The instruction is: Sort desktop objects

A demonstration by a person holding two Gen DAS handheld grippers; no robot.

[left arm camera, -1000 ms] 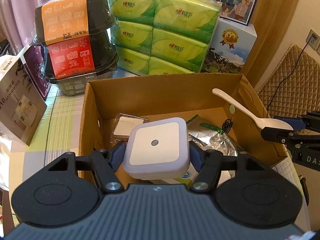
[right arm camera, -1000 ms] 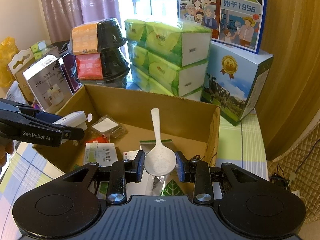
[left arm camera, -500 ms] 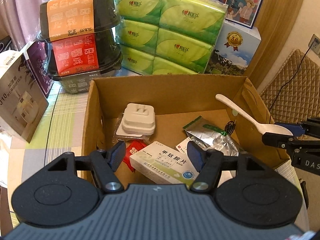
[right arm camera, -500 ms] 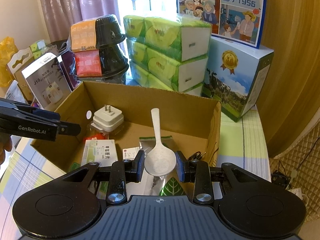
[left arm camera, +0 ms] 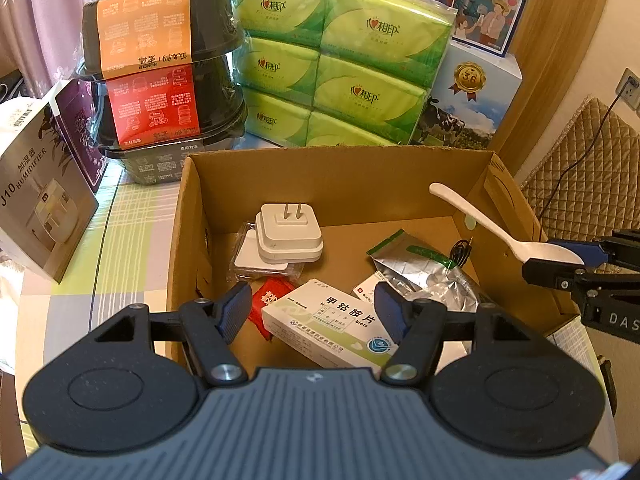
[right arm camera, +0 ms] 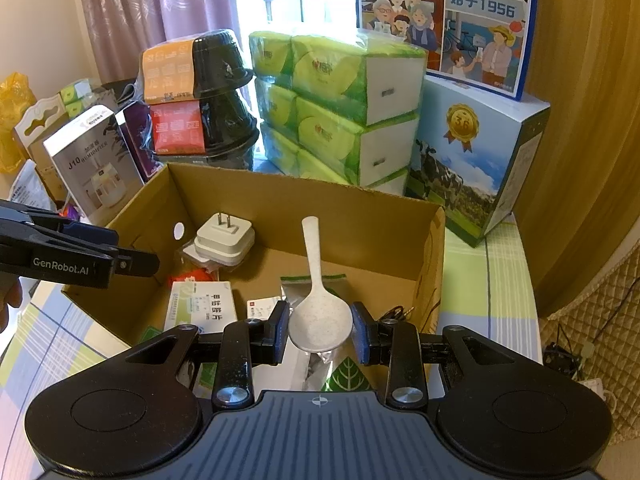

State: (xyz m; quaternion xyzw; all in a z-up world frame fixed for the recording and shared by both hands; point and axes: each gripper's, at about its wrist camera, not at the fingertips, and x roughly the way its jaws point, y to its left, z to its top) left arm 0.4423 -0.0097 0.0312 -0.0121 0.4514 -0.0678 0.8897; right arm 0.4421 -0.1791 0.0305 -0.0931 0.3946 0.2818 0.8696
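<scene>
I have the worktop [left arm camera: 80, 248], under its checked cloth, crowded with stacked goods at the back, and the open box [left arm camera: 332, 168] sits in the middle of it. Inside the box lie a pill carton [left arm camera: 332, 324], a foil pouch [left arm camera: 420, 268] and a white plug [left arm camera: 290, 232] resting prongs-up on a clear packet in the far left corner.

My left gripper [left arm camera: 314, 308] hangs over the near edge of the box with its fingers wide and nothing between them. My right gripper [right arm camera: 320, 330] has its fingers closed on the bowl of the spoon [right arm camera: 318, 300], which I hold above the right side of the box, handle pointing away from me toward the far wall.

I judge the spoon to be light, stiff plastic, smooth and a bit slippery. Its rounded bowl gives the fingers a curved seat, so it could pivot if I swing. A grip on the flat handle would be steadier, though for dropping it into the box the bowl hold should do.
</scene>
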